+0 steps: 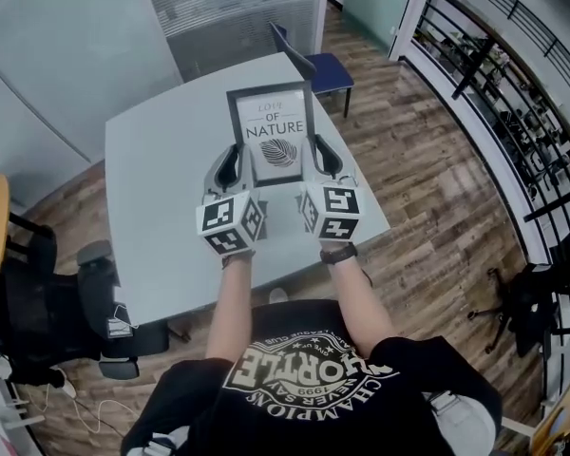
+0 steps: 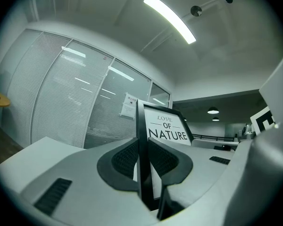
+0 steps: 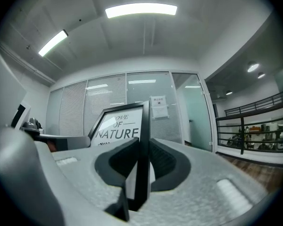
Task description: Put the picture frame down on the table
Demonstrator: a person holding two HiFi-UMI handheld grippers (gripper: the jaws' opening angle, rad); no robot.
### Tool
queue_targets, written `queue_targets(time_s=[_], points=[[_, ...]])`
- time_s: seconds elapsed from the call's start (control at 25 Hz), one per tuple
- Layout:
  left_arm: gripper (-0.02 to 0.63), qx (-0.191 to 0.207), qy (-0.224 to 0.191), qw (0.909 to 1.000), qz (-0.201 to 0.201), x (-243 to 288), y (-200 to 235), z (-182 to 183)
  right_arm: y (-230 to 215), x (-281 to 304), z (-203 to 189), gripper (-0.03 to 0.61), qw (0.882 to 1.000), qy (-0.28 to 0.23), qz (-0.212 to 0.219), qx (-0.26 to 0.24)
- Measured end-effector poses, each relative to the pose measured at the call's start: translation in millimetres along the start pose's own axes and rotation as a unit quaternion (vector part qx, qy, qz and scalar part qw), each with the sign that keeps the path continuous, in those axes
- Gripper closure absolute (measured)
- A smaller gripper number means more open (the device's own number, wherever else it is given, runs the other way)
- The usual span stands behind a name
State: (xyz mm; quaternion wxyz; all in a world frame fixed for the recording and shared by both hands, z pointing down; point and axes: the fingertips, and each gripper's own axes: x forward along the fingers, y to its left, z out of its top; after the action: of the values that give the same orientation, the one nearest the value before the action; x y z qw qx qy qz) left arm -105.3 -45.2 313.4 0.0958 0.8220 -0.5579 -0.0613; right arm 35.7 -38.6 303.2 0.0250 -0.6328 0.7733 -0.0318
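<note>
The left arm (image 1: 230, 302) and the right arm (image 1: 353, 293) are bare and reach forward side by side. The left tongs (image 1: 234, 160) pinch the picture frame (image 1: 274, 126) on its left edge, low down. The right tongs (image 1: 320, 152) pinch its right edge, low down.

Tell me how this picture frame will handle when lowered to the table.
Probably stiff: the picture frame looks flat with the left gripper and right gripper clamping only its side edges. Likely tippy upright, being thin. Glossy front suggests glazing: possibly fragile.
</note>
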Motion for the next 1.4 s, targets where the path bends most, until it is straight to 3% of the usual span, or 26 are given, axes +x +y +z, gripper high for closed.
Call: queue_targets(time_s=[0.32, 1.4], points=[[0.545, -0.026, 0.013, 0.9996, -0.004, 19.8, 35.4, -11.9, 15.8, 28.6, -18.3, 0.514, 1.0, 0.02, -0.012, -0.011], [0.545, -0.065, 0.085, 0.9936, 0.037, 167.7, 95.3, -79.4, -37.2, 188.9, -92.1, 0.513, 0.993, 0.114, 0.007, -0.002]])
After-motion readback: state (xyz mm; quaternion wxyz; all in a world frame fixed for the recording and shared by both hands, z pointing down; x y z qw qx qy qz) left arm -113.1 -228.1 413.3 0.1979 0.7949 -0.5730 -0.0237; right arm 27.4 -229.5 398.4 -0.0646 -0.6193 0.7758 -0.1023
